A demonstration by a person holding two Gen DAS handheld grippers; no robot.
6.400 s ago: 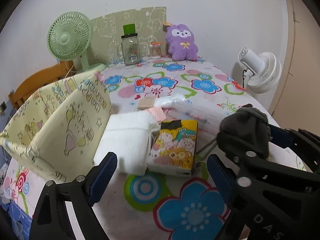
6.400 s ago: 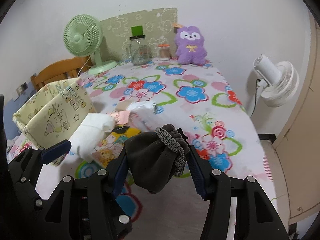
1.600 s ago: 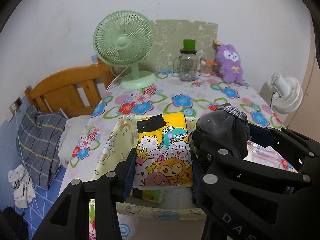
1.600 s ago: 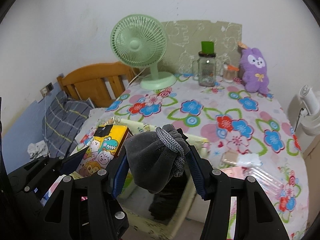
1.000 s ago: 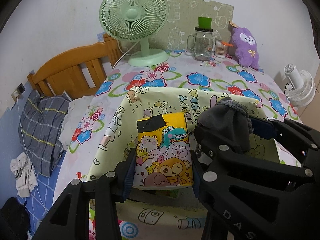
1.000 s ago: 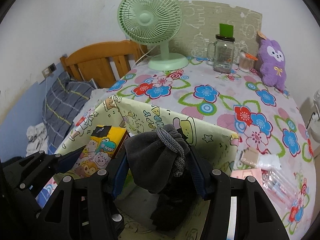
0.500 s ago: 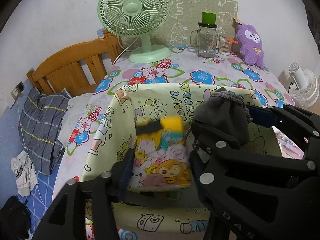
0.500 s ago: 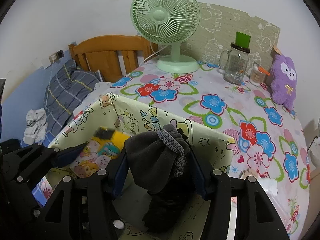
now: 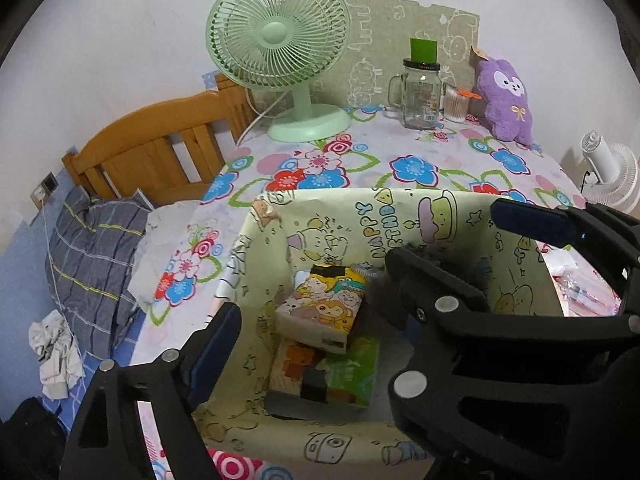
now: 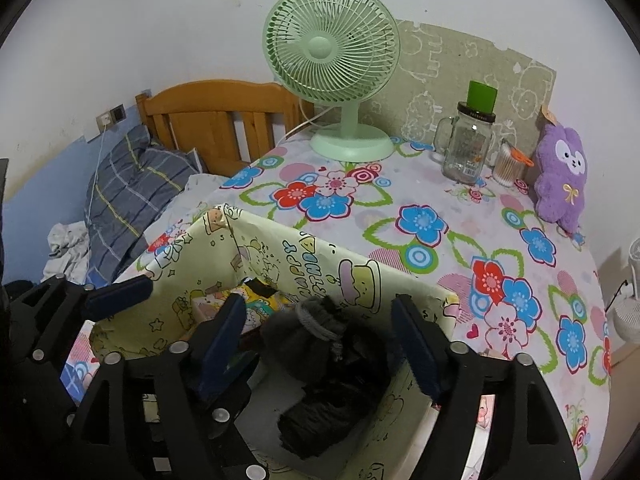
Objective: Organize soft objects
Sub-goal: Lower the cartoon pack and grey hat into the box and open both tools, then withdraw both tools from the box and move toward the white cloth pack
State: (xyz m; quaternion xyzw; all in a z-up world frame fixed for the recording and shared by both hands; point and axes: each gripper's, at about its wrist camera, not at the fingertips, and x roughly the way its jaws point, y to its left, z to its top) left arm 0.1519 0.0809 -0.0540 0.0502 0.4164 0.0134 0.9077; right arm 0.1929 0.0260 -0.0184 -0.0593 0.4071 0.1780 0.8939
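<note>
1. Opening both jaws over the yellow cartoon-print box (image 9: 400,216): left hand-held gripper (image 9: 316,320) spreading wide, cartoon tissue pack (image 9: 320,306) dropped inside, lying free.
2. Right hand-held gripper (image 10: 318,342) widening too, grey knit bundle (image 10: 316,328) falling loose at box's right.
3. Lifting straight up, avoiding snagging soft walls.

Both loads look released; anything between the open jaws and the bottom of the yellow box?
Nothing blocks either drop. The cartoon tissue pack lies inside the box on another pack, below the opening left gripper. The grey pouch sits on dark items under the opening right gripper.
</note>
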